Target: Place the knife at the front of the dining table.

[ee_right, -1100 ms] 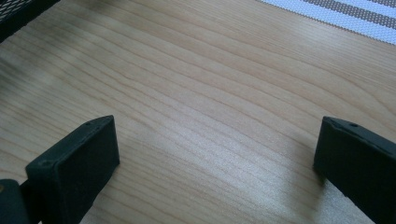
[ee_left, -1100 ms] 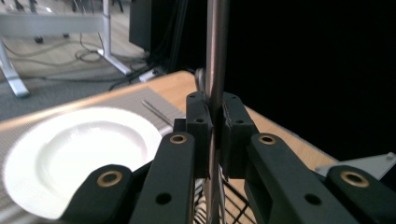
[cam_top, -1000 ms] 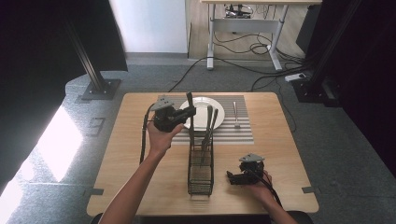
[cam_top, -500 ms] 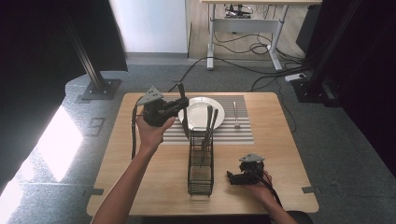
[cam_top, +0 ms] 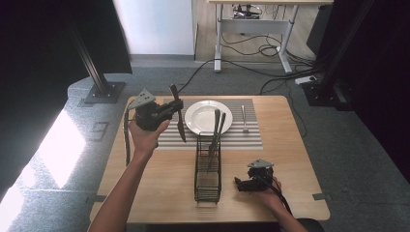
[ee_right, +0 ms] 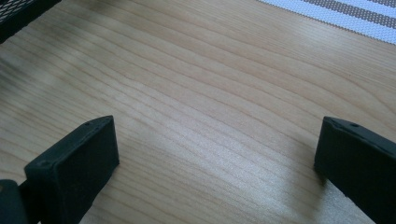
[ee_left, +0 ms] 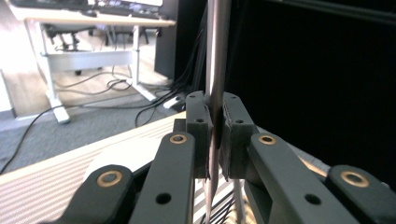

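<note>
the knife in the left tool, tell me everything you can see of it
The slim dark-handled metal table knife is clamped near its middle between the shut jaws of the left tool, held in the air over the left end of the striped grey and white placemat, left of the round white plate. It stands nearly upright, dark handle up, blade tip down. In the left gripper view its shaft looks smooth and silvery.

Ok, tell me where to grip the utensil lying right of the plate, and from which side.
Grip the utensil at mid-handle, from straight above. It lies flat on the striped mat, its length running away from the person, so fingers should close across its narrow width.
</note>
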Available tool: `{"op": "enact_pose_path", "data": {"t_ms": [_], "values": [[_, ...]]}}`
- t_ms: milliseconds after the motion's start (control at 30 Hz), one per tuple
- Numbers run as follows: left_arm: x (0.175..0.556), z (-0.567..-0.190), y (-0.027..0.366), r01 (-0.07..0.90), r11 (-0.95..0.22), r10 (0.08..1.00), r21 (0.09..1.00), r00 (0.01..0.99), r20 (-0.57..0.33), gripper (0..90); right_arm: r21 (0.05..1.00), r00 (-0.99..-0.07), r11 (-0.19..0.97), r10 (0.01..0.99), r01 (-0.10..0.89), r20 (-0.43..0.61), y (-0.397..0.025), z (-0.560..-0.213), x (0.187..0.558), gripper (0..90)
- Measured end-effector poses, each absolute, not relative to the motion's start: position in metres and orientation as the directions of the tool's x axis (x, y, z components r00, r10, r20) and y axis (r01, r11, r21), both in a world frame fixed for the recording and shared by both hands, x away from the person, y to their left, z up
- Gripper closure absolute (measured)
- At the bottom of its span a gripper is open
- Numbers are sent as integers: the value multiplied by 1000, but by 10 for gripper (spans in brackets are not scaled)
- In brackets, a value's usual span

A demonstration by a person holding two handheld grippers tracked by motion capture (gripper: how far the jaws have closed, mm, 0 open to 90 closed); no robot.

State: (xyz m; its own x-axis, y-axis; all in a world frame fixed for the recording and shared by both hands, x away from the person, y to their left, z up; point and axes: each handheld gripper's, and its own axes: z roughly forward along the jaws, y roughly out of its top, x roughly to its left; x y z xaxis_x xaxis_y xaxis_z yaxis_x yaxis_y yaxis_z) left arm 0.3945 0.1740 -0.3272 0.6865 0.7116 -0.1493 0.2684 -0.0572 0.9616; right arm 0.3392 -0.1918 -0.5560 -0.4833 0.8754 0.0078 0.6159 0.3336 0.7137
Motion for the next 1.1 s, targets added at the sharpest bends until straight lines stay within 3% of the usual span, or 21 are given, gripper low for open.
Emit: {"op": "enact_pose_path", "data": {"t_ms": [600, 1100], "values": [[414, -394, 205, 411, -68, 787, 909, 582, -204, 836, 713, -483, 334, 876, 616, 8, -191, -556, 339, 0], [415, -416, 228, 469, -97, 833, 878, 521, -186, 836, 713, -481, 332, 876, 617, 9, -191, -556, 339, 0]]}}
